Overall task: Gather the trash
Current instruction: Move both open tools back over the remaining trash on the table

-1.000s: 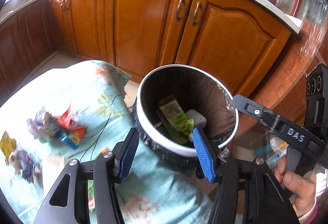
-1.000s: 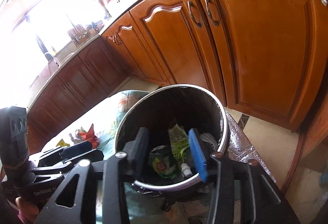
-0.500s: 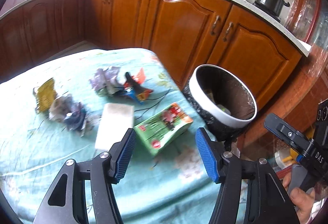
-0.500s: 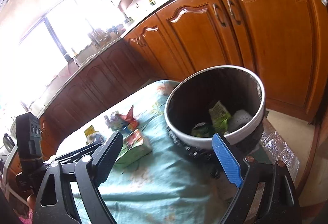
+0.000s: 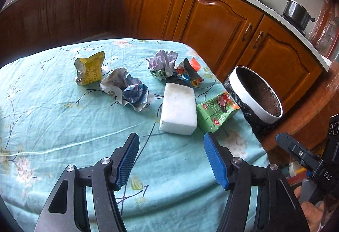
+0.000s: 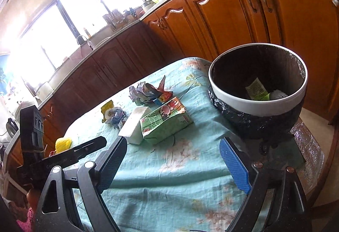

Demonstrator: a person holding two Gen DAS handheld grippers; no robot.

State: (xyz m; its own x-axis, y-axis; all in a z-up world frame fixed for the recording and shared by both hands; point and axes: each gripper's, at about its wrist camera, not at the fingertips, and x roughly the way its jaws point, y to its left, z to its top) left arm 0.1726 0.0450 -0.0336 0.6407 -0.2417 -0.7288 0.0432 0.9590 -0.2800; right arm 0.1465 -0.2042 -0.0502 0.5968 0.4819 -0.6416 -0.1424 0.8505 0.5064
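A white-rimmed trash bin (image 5: 243, 87) (image 6: 275, 104) with a black liner stands at the table's right edge and holds some wrappers. On the teal cloth lie a white foam block (image 5: 178, 111) (image 6: 132, 123), a green carton (image 5: 216, 111) (image 6: 165, 121), a yellow packet (image 5: 90, 68), a crumpled paper ball (image 5: 127, 90) and a pile of crumpled wrappers (image 5: 171, 68) (image 6: 148, 92). My left gripper (image 5: 171, 160) is open and empty, above the cloth just short of the foam block. My right gripper (image 6: 172, 162) is open and empty, near the table's front, short of the carton.
Wooden kitchen cabinets (image 5: 211, 20) run behind the table and bin. A wok and a pot (image 5: 296, 12) sit on the counter. The teal tablecloth (image 5: 53, 115) covers the table. A yellow mesh item (image 6: 63, 143) lies at the table's left in the right wrist view.
Both grippers have drawn back from over the bin and swung left toward the table. The trash on the cloth has come into view. Both stay open and empty.
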